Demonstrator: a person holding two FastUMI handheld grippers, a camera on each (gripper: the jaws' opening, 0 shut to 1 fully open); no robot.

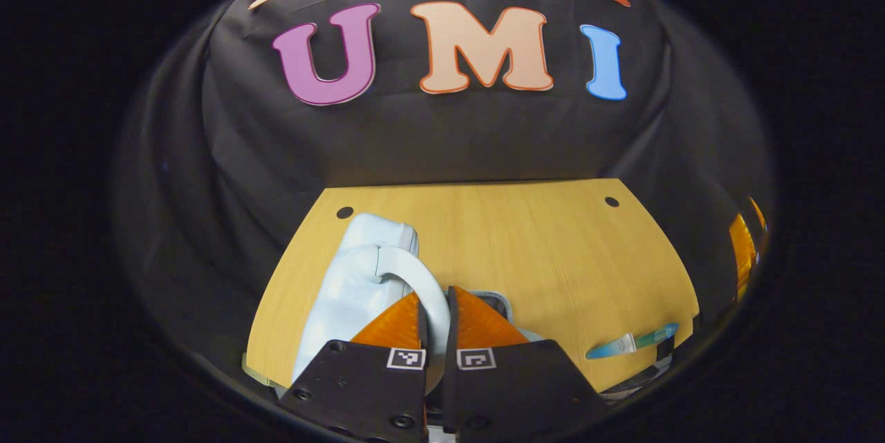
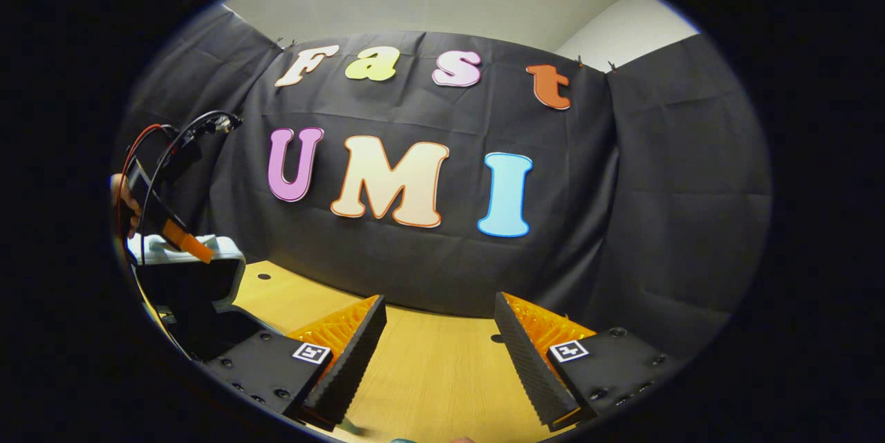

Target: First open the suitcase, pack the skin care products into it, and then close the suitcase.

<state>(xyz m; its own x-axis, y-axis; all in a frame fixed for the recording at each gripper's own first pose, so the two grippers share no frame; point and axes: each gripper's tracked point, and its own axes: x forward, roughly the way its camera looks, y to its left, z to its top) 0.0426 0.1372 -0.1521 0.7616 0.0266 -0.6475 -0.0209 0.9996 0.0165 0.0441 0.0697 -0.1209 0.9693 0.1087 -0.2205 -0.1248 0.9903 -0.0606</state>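
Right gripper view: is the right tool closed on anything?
No. The right tool stands wide open, with only bare wooden table showing between its two fingers.

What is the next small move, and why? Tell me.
Probably lift the lid wider with the left gripper: it is shut on the suitcase handle, and the right gripper view shows the lid only partly raised. The tube lies unpacked on the table; the right gripper is open.

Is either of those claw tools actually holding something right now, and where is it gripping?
Yes. The left gripper is shut on the suitcase's curved handle, lifting the suitcase lid. The right gripper is open and holds nothing.
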